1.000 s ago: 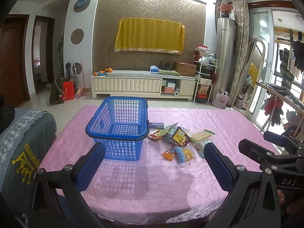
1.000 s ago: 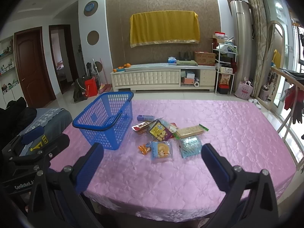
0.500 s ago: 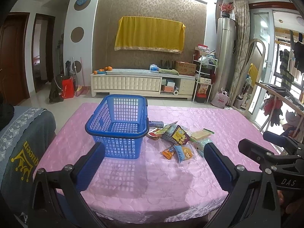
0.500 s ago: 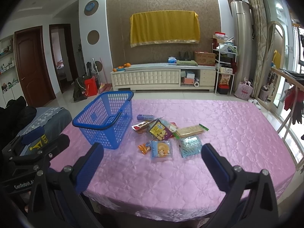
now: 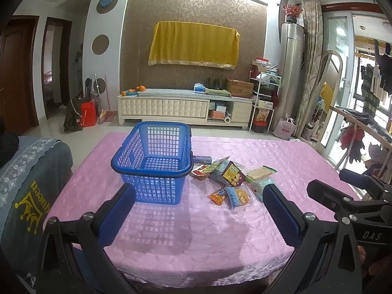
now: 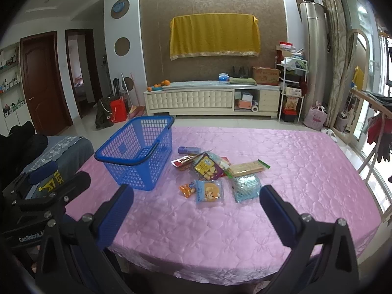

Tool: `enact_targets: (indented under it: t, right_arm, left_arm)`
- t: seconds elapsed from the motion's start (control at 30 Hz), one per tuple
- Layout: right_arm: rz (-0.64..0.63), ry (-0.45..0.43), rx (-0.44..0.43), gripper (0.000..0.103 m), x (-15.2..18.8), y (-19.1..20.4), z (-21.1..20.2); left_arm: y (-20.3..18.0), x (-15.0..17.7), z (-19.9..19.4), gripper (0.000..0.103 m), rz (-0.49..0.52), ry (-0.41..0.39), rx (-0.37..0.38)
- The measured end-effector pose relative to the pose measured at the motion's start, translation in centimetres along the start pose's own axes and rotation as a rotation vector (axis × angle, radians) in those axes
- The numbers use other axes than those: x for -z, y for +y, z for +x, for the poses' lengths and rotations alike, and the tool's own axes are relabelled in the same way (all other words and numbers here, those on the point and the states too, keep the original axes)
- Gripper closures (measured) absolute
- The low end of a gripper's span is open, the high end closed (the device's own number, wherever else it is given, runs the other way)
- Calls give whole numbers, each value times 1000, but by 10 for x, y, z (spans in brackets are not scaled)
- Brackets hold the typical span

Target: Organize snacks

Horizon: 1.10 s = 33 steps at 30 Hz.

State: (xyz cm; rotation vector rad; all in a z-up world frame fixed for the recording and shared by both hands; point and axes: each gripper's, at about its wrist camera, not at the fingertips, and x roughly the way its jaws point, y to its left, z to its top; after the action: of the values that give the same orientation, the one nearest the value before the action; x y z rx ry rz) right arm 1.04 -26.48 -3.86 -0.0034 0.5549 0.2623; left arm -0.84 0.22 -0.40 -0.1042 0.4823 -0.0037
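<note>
Left gripper [image 5: 199, 212]: I see its blue fingers spread wide, gripping nothing, above the near table edge.
Right gripper [image 6: 196, 212]: likewise spread, empty.
Snacks [image 6: 212, 171]: packets clustered mid-table, just right of the basket.
Blue basket [image 5: 153, 164]: upright, nothing visible inside it.
Pink tablecloth [image 6: 294, 171]: under everything.

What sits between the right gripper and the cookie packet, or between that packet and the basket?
Nothing visible blocks the open right gripper: bare tablecloth leads to the cookie packet. Toward the empty blue basket, only the small orange packet lies beside it; lifting clears it.
</note>
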Motion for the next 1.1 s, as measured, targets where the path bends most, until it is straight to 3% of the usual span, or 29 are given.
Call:
enact_targets:
  t: [1.1]
  right_arm:
    - [-10, 7, -10, 0, -11, 1, 0]
  left_arm:
    - [-2, -7, 1, 0, -1, -1, -7]
